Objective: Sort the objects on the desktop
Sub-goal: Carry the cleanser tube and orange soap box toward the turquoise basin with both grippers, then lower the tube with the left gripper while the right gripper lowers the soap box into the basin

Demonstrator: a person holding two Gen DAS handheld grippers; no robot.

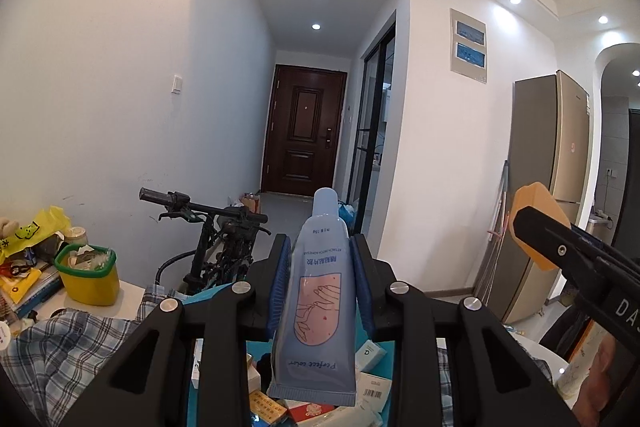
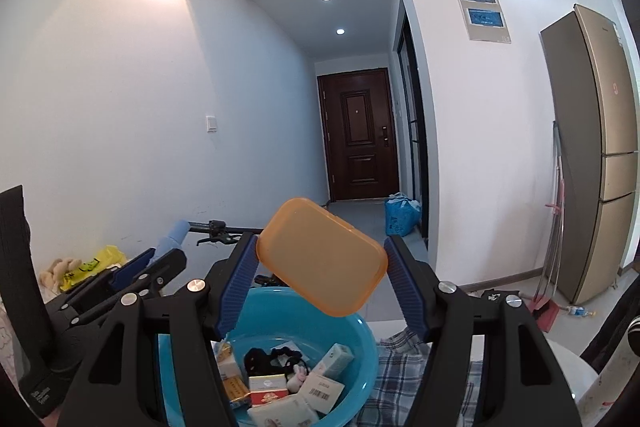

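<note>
your left gripper (image 1: 320,267) is clamped on a pale blue tube (image 1: 316,291), blue pads pressing both its sides; the tube stands nearly upright, cap end up and far, crimped end low and near, with a pink hand drawing and "perfect color" print facing the camera. your right gripper (image 2: 322,267) is closed on an orange plastic case (image 2: 322,259), a flat rounded-corner box held tilted, its left end higher, pads touching its two ends. both held things are up in the air, above a blue basin (image 2: 360,331) that sits low and near in the right wrist view. inside the basin: small boxes (image 2: 322,391), a red and white pack (image 2: 269,391), a black hair tie (image 2: 256,359) and a small white plush piece, all jumbled together. the basin rests on a plaid cloth (image 2: 400,355) that spreads to its right. in the left wrist view the orange case and right gripper show at the far right edge, well apart from the tube. to the left on the table there is a yellow tub with a green rim (image 1: 86,275), stuffed with small items, and a yellow bag (image 1: 36,231) behind it. a bicycle (image 1: 208,227) stands past the table, handlebar toward the left wall. far down the hallway a dark brown door (image 1: 304,131); a gold fridge (image 1: 548,187) stands at the right.
</note>
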